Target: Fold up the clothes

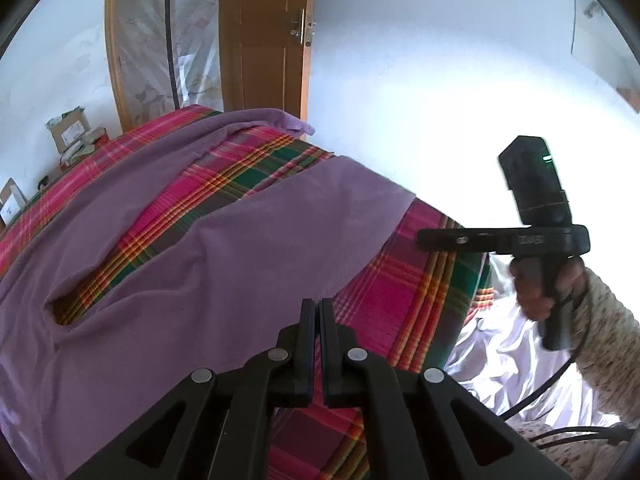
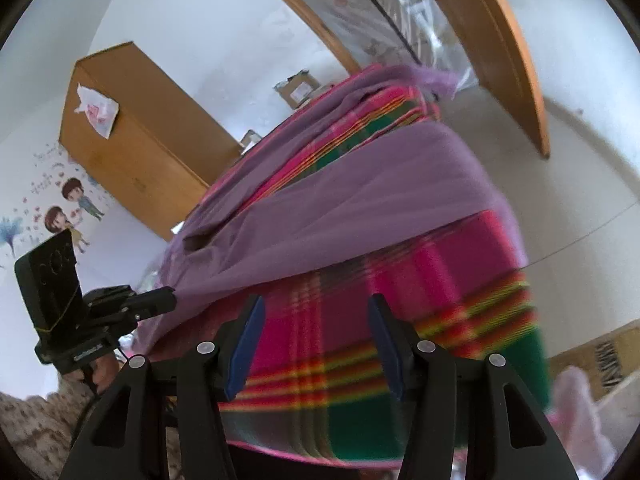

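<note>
- Left wrist view only: right gripper (image 1: 418,240) seen side-on at the right, past the bed's edge, gripped by a hand (image 1: 536,284) in a knitted sleeve (image 1: 608,320); cable (image 1: 548,388) trailing below it; white crumpled fabric (image 1: 516,356) low beside the bed; door handle (image 1: 303,28) on the brown door (image 1: 264,40).
- Right wrist view only: wooden wardrobe (image 2: 132,136) with a plastic bag (image 2: 96,110) on top; cartoon wall stickers (image 2: 68,212); left gripper (image 2: 174,298) from the side at lower left, its tip at the edge of the purple cloth; pale pink fabric (image 2: 576,412) at lower right. This view is motion-blurred.
- Both views: cardboard boxes (image 1: 72,132) against the far wall.
- Left gripper (image 1: 319,308): jaws pressed fully together, tips over the near edge of the purple garment; cannot tell whether any cloth is pinched between them.
- Right gripper (image 2: 316,308): jaws wide apart, nothing between the blue pads (image 2: 248,344), plaid cover below them.
- Purple garment (image 1: 168,248): lies spread on the plaid bedspread (image 1: 400,292), looks like trousers, two long legs running away from the cameras with a strip of plaid showing between them.
- Legs join at the near-left end, gap closing to a dark fold there.
- Fabric mostly flat, soft wrinkles; far leg end slightly curled up near the door.
</note>
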